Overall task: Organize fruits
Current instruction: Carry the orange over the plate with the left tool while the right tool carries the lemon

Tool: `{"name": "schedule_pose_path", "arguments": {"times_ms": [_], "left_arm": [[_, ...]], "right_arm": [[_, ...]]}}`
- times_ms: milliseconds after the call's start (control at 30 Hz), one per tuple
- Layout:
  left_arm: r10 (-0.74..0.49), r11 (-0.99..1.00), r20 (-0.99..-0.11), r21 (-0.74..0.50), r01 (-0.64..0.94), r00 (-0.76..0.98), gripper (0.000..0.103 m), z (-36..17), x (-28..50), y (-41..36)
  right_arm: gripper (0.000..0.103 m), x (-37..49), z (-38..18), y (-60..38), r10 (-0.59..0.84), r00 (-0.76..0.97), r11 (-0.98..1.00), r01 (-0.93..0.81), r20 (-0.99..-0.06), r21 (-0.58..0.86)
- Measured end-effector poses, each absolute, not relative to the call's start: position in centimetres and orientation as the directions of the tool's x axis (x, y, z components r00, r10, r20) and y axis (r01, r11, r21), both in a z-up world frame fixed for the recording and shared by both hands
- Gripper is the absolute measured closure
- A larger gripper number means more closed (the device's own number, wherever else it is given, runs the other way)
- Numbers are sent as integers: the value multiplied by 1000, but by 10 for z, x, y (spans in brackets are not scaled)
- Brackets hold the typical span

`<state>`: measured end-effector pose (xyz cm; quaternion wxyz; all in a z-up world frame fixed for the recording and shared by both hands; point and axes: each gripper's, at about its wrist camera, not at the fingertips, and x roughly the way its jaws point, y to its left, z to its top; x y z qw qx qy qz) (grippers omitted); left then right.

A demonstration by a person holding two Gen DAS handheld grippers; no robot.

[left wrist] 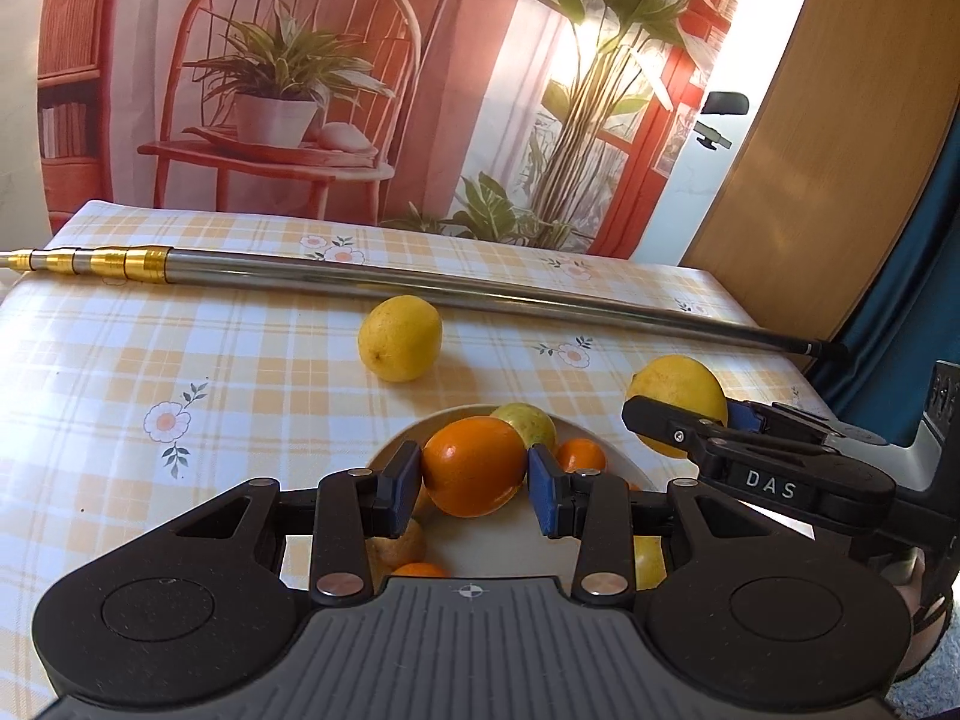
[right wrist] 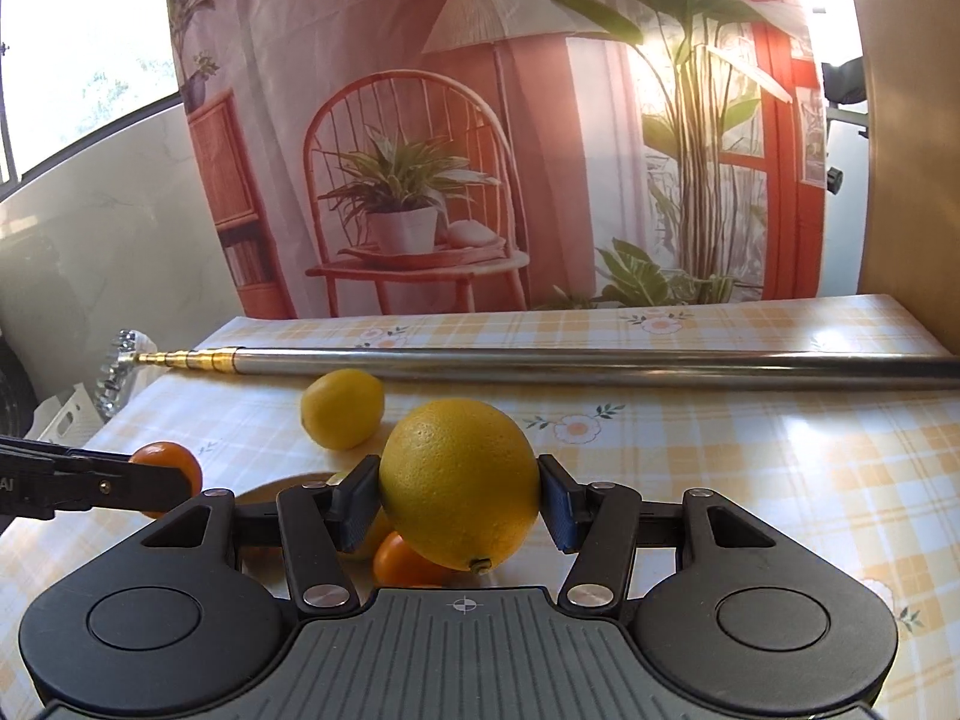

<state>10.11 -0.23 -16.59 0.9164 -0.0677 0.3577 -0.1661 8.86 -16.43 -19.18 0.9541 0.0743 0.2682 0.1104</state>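
While my left claw (left wrist: pixel 474 474) pinches an orange (left wrist: pixel 474 465) between its blue pads, it hangs just over the white plate (left wrist: pixel 606 456) near the front edge of the worktop (left wrist: pixel 180 348). More fruit lies on that plate: a greenish one (left wrist: pixel 528 423) behind the orange, a small orange (left wrist: pixel 581 455) to its right, and others half hidden under my claw. Farther back, toward the middle of the worktop, a lemon (left wrist: pixel 400 338) sits alone on the checked cloth, just in front of a long metal pole (left wrist: pixel 420 282) that stretches across from the left edge to the right edge. To the right, my right claw (right wrist: pixel 461 504) is pinching a big yellow fruit (right wrist: pixel 461 483), held above the plate's right side; under it, in the right wrist view, a small orange piece (right wrist: pixel 402 558) peeks out. Beyond the far edge hangs a printed backdrop (right wrist: pixel 480 120) showing a chair and plants.
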Motion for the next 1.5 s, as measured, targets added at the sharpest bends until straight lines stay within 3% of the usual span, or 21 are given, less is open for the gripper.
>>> {"name": "schedule_pose_path", "arguments": {"times_ms": [333, 833, 1500], "left_arm": [[-348, 937, -646, -223, 268, 680, 63, -170, 69, 3], [-356, 932, -664, -202, 300, 657, 63, -179, 37, -2], [-318, 932, -714, -117, 342, 623, 63, -197, 50, -15]], "right_arm": [[52, 50, -183, -130, 307, 825, 952, -264, -474, 156], [52, 9, -176, -128, 310, 833, 951, -265, -458, 161], [52, 22, -190, -132, 298, 824, 954, -247, -482, 168]]}}
